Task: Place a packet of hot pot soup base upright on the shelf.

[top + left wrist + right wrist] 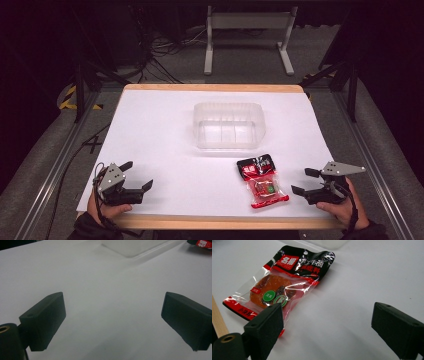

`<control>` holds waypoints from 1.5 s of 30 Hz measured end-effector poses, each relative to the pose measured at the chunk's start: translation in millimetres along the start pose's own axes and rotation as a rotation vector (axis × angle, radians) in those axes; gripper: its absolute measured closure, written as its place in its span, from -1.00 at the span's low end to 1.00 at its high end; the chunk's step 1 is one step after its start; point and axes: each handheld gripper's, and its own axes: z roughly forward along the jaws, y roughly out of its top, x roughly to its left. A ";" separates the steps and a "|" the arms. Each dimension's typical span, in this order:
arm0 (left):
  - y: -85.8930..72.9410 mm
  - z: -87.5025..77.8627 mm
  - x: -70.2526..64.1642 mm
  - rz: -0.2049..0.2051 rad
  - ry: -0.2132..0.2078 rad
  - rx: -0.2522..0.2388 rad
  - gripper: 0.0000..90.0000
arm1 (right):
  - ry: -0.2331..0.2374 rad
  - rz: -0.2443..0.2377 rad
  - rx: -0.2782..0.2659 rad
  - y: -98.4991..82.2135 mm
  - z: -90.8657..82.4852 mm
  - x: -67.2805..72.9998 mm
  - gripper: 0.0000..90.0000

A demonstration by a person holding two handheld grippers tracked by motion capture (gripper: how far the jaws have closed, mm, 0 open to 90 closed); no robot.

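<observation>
I see the red sauce packet (262,182) lying near the table's (165,130) front edge, just left of my right gripper (302,182). Its jaws stand apart, empty. My left gripper (138,175) gapes too.

Your work surface is a white-topped table with a pale wooden edge (210,88), lit brightly from above while the room beyond it stays dark. Past its far edge you have grey carpeted floor (250,70), a light grey metal stand with two feet (248,22) and a tangle of black cables (160,55). Silvery aluminium rails (45,175) run along both sides.
</observation>
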 end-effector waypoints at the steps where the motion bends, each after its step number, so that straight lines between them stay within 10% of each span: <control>1: 0.0 -0.7 -0.2 0.003 0.001 -0.003 -0.86 | -0.001 0.000 0.001 0.3 0.2 0.1 -0.77; 13: 0.3 0.6 -4.5 0.028 -0.013 0.011 -0.86 | 0.052 -0.029 0.079 26.2 24.7 2.1 -0.83; 22: 0.7 2.9 -7.9 0.042 -0.026 0.028 -0.86 | 0.139 0.024 0.196 51.1 77.0 -1.4 -0.85; 33: 0.7 5.0 -9.0 0.046 -0.034 0.040 -0.86 | 0.203 0.061 0.176 62.5 101.4 0.7 -0.96; 45: 0.6 7.4 -9.7 0.055 -0.033 0.056 -0.85 | 0.185 -0.025 0.192 68.2 107.4 8.2 -0.46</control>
